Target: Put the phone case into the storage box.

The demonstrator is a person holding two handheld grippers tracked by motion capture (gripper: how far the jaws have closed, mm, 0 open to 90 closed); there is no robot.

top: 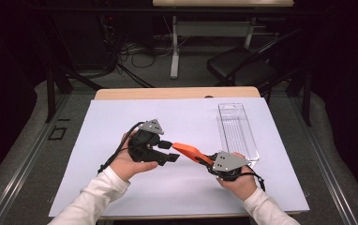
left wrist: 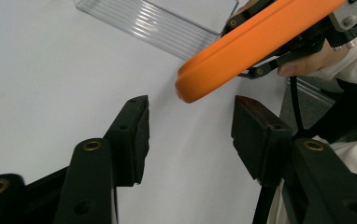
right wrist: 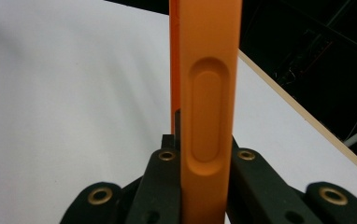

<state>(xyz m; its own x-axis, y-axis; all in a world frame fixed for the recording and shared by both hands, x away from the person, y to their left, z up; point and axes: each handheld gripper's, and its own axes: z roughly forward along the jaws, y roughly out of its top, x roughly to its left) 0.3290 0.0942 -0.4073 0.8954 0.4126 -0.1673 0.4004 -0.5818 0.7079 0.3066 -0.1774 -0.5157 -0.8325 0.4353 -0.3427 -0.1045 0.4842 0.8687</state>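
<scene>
Right tool (right wrist: 204, 158) clamps a smooth orange handle (right wrist: 209, 93), oval-recessed.

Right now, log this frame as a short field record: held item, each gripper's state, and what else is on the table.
held item: orange handle, long and flat, with an oval recess on one face
right gripper: shut on the orange handle, holding it off the sheet
left gripper: open, jaws either side of the handle's free end, pads not touching it
other item: clear plastic tray, lying behind the right gripper
surface: white sheet over the table
</scene>
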